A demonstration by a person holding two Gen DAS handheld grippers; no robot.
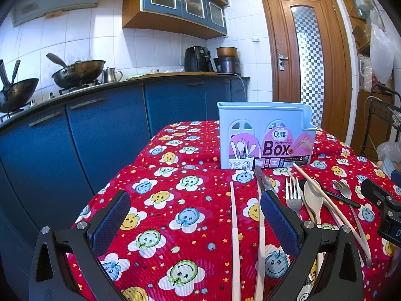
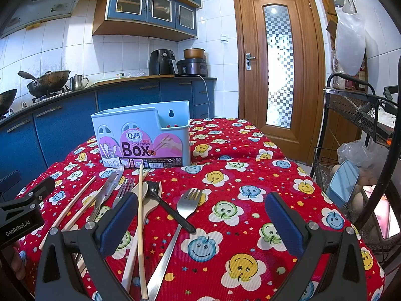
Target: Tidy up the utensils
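Observation:
A light blue chopsticks box [image 1: 264, 135] stands upright on the red smiley tablecloth [image 1: 175, 200]; it also shows in the right wrist view [image 2: 142, 135]. Loose utensils lie in front of it: cream chopsticks [image 1: 234, 225], a knife [image 1: 262, 178], a steel fork [image 1: 293, 195], a cream spoon [image 1: 313, 198], a black spoon [image 2: 165, 205], a second steel fork [image 2: 185, 208]. My left gripper [image 1: 195, 215] is open and empty, low over the cloth left of the utensils. My right gripper [image 2: 200, 215] is open and empty, its fingers either side of the second fork.
Blue kitchen cabinets [image 1: 100, 130] with woks on a stove [image 1: 77, 72] stand behind and left of the table. A wooden door [image 2: 275, 62] is at the back. A black wire rack [image 2: 356, 130] with bags stands to the right of the table.

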